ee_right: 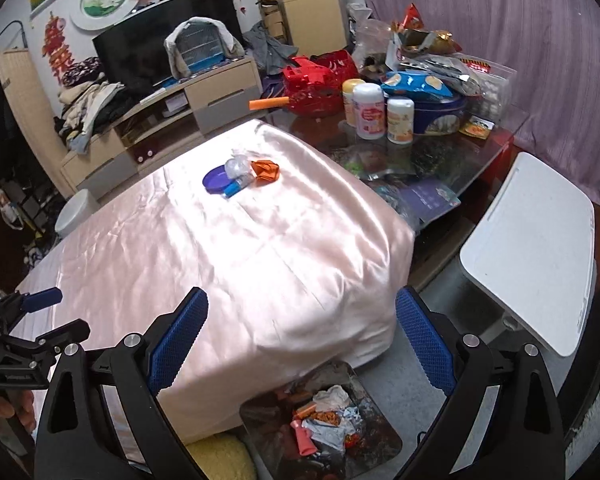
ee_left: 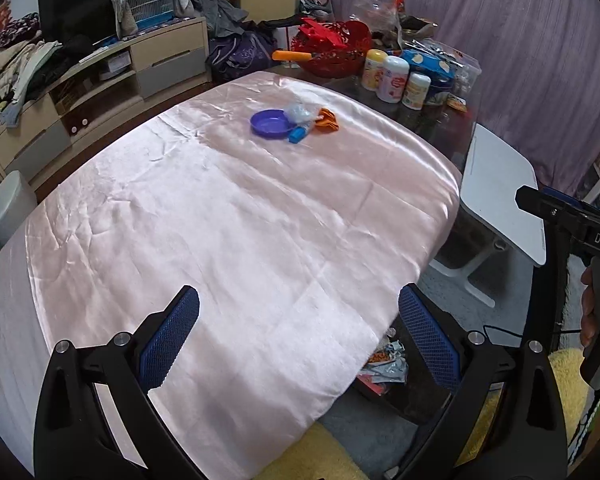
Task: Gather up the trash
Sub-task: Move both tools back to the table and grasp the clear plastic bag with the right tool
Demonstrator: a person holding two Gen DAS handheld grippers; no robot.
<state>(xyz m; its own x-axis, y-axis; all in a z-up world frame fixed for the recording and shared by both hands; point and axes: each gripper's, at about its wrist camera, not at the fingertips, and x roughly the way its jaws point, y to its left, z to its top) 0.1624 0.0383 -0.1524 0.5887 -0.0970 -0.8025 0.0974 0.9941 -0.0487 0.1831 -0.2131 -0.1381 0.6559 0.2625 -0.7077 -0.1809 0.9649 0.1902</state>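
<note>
On the pink satin cloth [ee_left: 228,216] far ahead lie a purple plate [ee_left: 270,122], a crumpled clear plastic piece [ee_left: 299,112], a small blue item [ee_left: 297,135] and an orange wrapper [ee_left: 327,120]. The same group shows in the right wrist view: plate [ee_right: 216,178], clear plastic [ee_right: 237,167], blue item [ee_right: 232,190], orange wrapper [ee_right: 266,170]. My left gripper [ee_left: 298,336] is open and empty over the near cloth. My right gripper [ee_right: 302,344] is open and empty above the table's near corner. A trash bin [ee_right: 260,408] holding wrappers stands on the floor below it.
Bottles [ee_right: 368,110], a blue tin [ee_right: 440,114], snack bags and a red basket [ee_right: 320,80] crowd the glass table's far end. A white folding table [ee_right: 532,248] stands at the right. A TV cabinet [ee_left: 100,92] and a white stool [ee_left: 10,204] are at the left.
</note>
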